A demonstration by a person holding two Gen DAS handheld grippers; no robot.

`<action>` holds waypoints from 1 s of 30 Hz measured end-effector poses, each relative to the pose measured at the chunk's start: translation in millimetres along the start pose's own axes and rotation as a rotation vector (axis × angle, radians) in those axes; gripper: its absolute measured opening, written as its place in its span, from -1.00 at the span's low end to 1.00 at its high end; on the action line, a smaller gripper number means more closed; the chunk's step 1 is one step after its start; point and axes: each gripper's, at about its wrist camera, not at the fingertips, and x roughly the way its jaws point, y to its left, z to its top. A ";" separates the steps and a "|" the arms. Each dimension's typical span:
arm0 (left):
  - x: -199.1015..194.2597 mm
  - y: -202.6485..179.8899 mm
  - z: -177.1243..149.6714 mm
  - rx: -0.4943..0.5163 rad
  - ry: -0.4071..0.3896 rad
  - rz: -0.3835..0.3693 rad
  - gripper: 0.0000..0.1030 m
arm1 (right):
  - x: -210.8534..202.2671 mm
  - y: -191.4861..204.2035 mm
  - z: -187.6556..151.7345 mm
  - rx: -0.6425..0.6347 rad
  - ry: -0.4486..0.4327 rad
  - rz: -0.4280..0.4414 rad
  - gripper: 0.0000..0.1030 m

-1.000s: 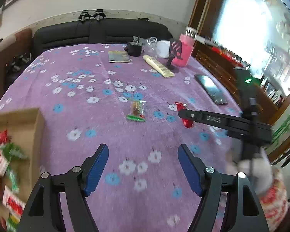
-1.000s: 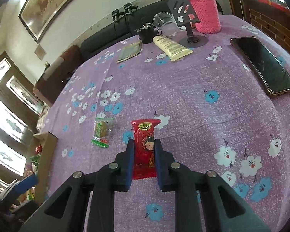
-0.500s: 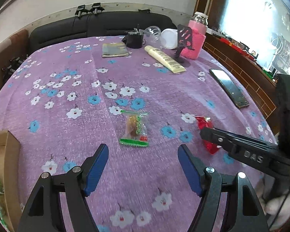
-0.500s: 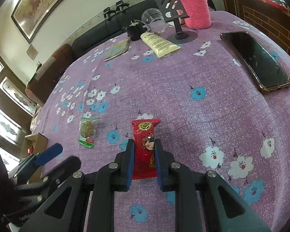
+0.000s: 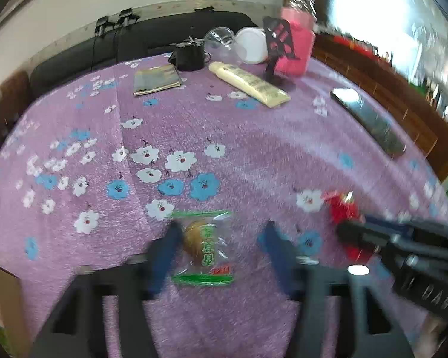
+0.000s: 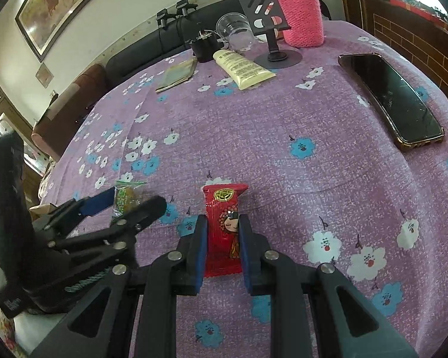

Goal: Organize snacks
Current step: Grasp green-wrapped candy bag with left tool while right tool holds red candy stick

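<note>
Left claw closing around green snack, contact unclear

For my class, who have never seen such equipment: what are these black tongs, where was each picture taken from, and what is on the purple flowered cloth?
No robot here: a person holds a two-finger gripper in each hand, each carrying a forward-looking camera. The left wrist view shows the left gripper closing around a clear green-edged snack packet, with the left pad at its edge. The right wrist view shows the right gripper shut on a red snack packet. Also on the tablecloth: a phone, a cream tube, a pink-sleeved bottle.
</note>
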 end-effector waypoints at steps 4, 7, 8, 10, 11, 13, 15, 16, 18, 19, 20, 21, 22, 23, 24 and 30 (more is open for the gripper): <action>-10.5 3.0 -5.2 -0.002 0.012 -0.003 -0.36 | 0.0 0.5 -0.5 -0.004 -0.002 -0.007 -0.64; -25.6 6.9 -16.1 -0.012 0.000 -0.007 -0.37 | -0.8 4.1 -2.0 -0.021 -0.005 -0.009 -0.63; -33.0 9.5 -21.7 -0.030 0.000 -0.020 -0.37 | -1.1 6.4 -2.9 -0.030 -0.005 -0.010 -0.63; -46.4 12.7 -33.4 -0.056 -0.002 -0.035 -0.37 | -1.6 9.9 -4.1 -0.044 -0.006 -0.011 -0.63; -55.0 14.5 -41.8 -0.073 -0.002 -0.041 -0.37 | -2.4 12.3 -4.9 -0.053 -0.008 -0.013 -0.63; -68.9 19.0 -58.1 -0.114 -0.001 -0.052 -0.37 | -4.1 16.9 -6.0 -0.072 -0.015 -0.020 -0.63; -78.5 25.2 -73.3 -0.166 0.001 -0.071 -0.36 | -6.7 23.0 -8.1 -0.096 -0.023 -0.028 -0.63; -81.4 27.2 -80.2 -0.189 0.001 -0.072 -0.36 | -7.6 25.0 -8.9 -0.104 -0.026 -0.031 -0.63; -84.8 31.4 -90.3 -0.223 -0.004 -0.072 -0.36 | -10.0 31.0 -11.4 -0.128 -0.036 -0.040 -0.63; -85.2 31.6 -92.5 -0.229 -0.005 -0.070 -0.36 | -10.9 33.7 -12.6 -0.140 -0.040 -0.046 -0.63; -84.2 32.1 -95.4 -0.237 -0.003 -0.066 -0.36 | -11.8 37.3 -14.2 -0.155 -0.047 -0.056 -0.63; -82.0 32.5 -97.1 -0.244 0.000 -0.064 -0.36 | -12.4 40.3 -15.6 -0.169 -0.052 -0.064 -0.63; -79.0 33.0 -98.1 -0.251 0.004 -0.060 -0.36 | -12.8 42.8 -16.8 -0.181 -0.056 -0.071 -0.63; -78.3 32.9 -98.8 -0.255 0.000 -0.058 -0.36 | -12.9 44.8 -17.7 -0.191 -0.060 -0.077 -0.63; -78.7 32.3 -98.9 -0.253 -0.007 -0.052 -0.36 | -13.3 46.3 -18.5 -0.200 -0.063 -0.081 -0.63; -76.4 29.1 -97.5 -0.249 -0.023 -0.037 -0.35 | -13.1 50.2 -20.8 -0.226 -0.063 -0.099 -0.63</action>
